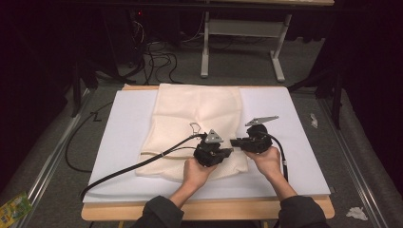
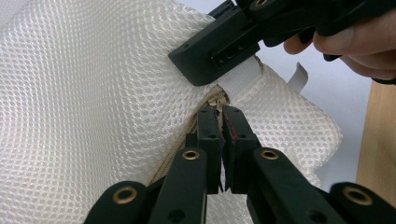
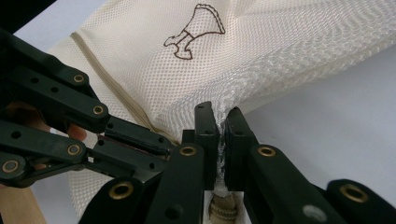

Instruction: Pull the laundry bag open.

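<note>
- Mesh laundry bag, cream, lying flat on the white board, near its middle; zipper runs along the bag's near edge.
- Your left gripper: jaws clamped together on the zipper pull.
- Your right gripper: jaws pinched on the mesh at the bag's near right corner.
- Wooden table beneath the board.

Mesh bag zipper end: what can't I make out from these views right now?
- Zipper pull: left gripper view, mostly hidden between the left gripper's shut jaws.
- Bag corner under the right gripper: right gripper view, the mesh bag is pinched, its end hidden by the jaws.
- Contact points: high view, too small and covered by both grippers.
- Bag contents: cannot tell.
</note>
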Available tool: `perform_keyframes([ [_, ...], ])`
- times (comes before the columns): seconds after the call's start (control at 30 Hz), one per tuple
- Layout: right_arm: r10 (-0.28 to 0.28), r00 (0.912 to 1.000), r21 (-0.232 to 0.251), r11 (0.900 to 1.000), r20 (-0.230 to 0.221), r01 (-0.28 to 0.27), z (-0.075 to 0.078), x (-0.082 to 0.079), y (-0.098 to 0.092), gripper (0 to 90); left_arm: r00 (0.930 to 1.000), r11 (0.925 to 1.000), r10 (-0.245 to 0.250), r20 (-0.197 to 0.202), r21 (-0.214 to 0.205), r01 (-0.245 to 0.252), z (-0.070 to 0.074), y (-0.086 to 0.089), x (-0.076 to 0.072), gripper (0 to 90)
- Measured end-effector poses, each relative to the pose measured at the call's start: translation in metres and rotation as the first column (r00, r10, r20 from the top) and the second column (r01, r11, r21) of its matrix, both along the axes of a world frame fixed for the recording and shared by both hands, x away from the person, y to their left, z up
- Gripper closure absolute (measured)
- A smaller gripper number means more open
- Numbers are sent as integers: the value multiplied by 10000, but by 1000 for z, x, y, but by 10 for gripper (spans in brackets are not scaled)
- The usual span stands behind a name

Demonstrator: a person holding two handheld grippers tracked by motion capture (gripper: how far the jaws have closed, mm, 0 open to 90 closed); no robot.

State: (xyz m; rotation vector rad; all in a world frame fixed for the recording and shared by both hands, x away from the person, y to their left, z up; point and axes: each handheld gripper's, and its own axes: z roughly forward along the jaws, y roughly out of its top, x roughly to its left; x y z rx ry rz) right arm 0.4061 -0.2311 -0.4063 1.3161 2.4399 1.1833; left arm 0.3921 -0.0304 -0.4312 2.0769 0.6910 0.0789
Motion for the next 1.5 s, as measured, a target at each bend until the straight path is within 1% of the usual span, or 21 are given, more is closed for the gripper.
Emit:
perform_keyframes([
  [0.1, 45, 10000, -71, 10000, 14, -45, -1, 0, 1, 885, 9999, 10000, 56, -124, 25, -56, -1, -1, 1, 872],
  [0.17, 22, 10000, -83, 10000, 2, -22, -1, 0, 1, 885, 9999, 9999, 76, -68, 95, -75, -1, -1, -1, 872],
  [0.23, 40, 10000, -14, 10000, 15, -40, -1, 0, 1, 886, 9994, 9992, 112, 317, 370, -124, 1, -1, -6, 872],
  [0.3, 128, 9999, 15, 9999, 29, -128, 0, 0, 3, 886, 9988, 9984, 115, 471, 546, -140, 2, 1, -8, 872],
  [0.37, 184, 9998, -38, 9998, 49, -184, 0, 1, 5, 886, 9990, 9987, 125, 434, 488, -146, 2, 1, -7, 873],
  [0.47, 185, 9998, -245, 9995, 87, -182, -1, 0, 6, 888, 9996, 9995, 203, 212, 237, -208, 0, 4, -3, 872],
  [0.57, 199, 9995, -252, 9995, 224, -194, 1, -2, 5, 889, 9999, 9998, 145, 49, 97, -146, 3, 5, 0, 873],
  [0.63, 214, 9995, -208, 9996, 229, -209, 2, -2, 5, 889, 9999, 9998, 142, -40, 138, -141, 3, 4, -2, 873],
  [0.73, 222, 9996, -241, 9995, 182, -217, 0, -1, 7, 890, 9999, 9992, 64, -85, 399, -61, -1, 3, -5, 874],
  [0.83, 222, 9996, -203, 9996, 151, -219, -2, 0, 9, 890, 9998, 9986, 94, -146, 521, -87, -2, 3, -3, 874],
  [0.87, 229, 9996, -232, 9995, 161, -226, -2, -1, 9, 892, 9997, 9988, 199, -103, 455, -195, 0, 5, 0, 874],
  [0.9, 253, 9995, -227, 9994, 189, -249, -2, -1, 9, 892, 9994, 9996, 252, -255, 161, -248, 5, 9, 5, 874],
  [0.93, 232, 9990, -162, 9996, 379, -226, -1, -2, 7, 893, 9991, 9996, 273, -310, 2, -273, 8, 10, 6, 874],
  [0.97, 172, 9989, -69, 9998, 437, -169, 1, -3, 6, 893, 9993, 9993, 343, -122, 131, -342, 11, 10, 5, 874],
  [1.0, 125, 9987, -81, 9999, 495, -121, 3, -3, 3, 893, 9993, 9989, 372, -54, 272, -370, 11, 11, 5, 875],
  [1.03, 137, 9988, -141, 9998, 477, -130, 5, -3, 2, 893, 9992, 9984, 389, -73, 414, -386, 9, 12, 5, 875],
  [1.1, 198, 9987, -269, 9995, 480, -185, 5, -4, -1, 893, 9994, 9982, 325, -73, 504, -321, 6, 14, 3, 874],
  [1.13, 165, 9990, -261, 9995, 406, -155, 4, -4, -1, 893, 9994, 9982, 343, -62, 490, -340, 6, 13, 3, 874],
  [1.2, 142, 9990, -227, 9997, 427, -133, 4, -2, -1, 893, 9993, 9984, 342, -175, 453, -334, 6, 13, 5, 874],
  [1.3, 128, 9989, -155, 9998, 440, -121, 4, 0, -1, 892, 9994, 9987, 301, -193, 418, -293, 8, 15, 8, 873],
  [1.5, 147, 9989, -117, 9998, 448, -142, 4, -2, -2, 892, 9996, 9986, 285, 4, 442, -285, 9, 16, 5, 873],
])
